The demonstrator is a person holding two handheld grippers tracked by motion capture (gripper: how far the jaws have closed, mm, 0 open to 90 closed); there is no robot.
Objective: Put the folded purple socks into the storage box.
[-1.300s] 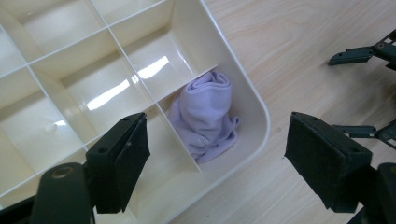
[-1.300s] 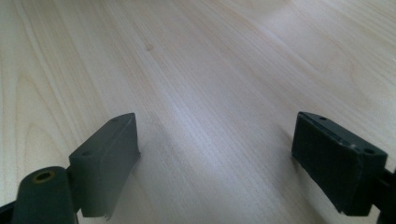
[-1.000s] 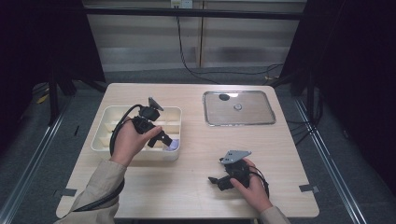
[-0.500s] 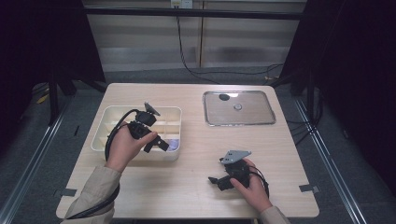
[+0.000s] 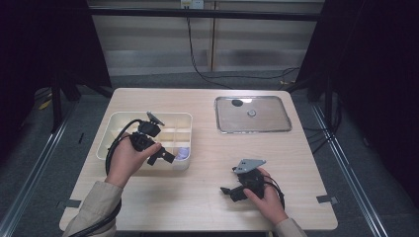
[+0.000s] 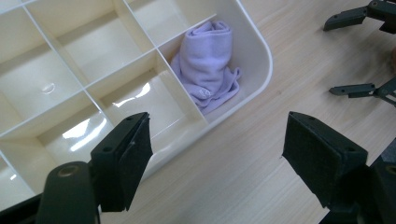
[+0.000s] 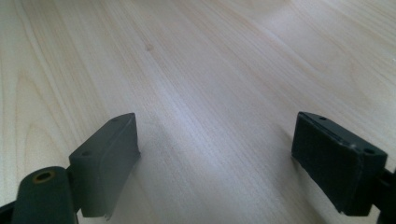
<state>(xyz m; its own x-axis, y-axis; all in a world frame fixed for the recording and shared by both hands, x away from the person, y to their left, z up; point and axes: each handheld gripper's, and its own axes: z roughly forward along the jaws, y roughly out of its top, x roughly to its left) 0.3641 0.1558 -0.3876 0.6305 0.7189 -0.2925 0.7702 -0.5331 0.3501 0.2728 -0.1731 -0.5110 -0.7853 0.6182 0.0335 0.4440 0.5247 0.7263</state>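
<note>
One rolled lilac cloth (image 6: 208, 63) lies in the corner compartment of the single cream divided tray (image 6: 254, 51), ahead of and between the spread jaws of the left gripper (image 6: 219, 158), which holds nothing and hangs just above the tray's near rim; in the high view the cloth (image 5: 183, 152) sits just beyond that gripper (image 5: 163, 154). The other compartments seen from the left gripper look empty. The step in hand looks to be either the cloth just set in place or a reach to lift it out; I cannot tell which. A pick would call for lowering the left gripper forward into that compartment, jaws astride the roll and clear of the dividers. The right gripper (image 5: 232, 191), also spread wide and empty, rests low on the bare table (image 7: 210, 70), well apart from the tray. Beyond it lies one flat metal tray (image 5: 276, 129)
</note>
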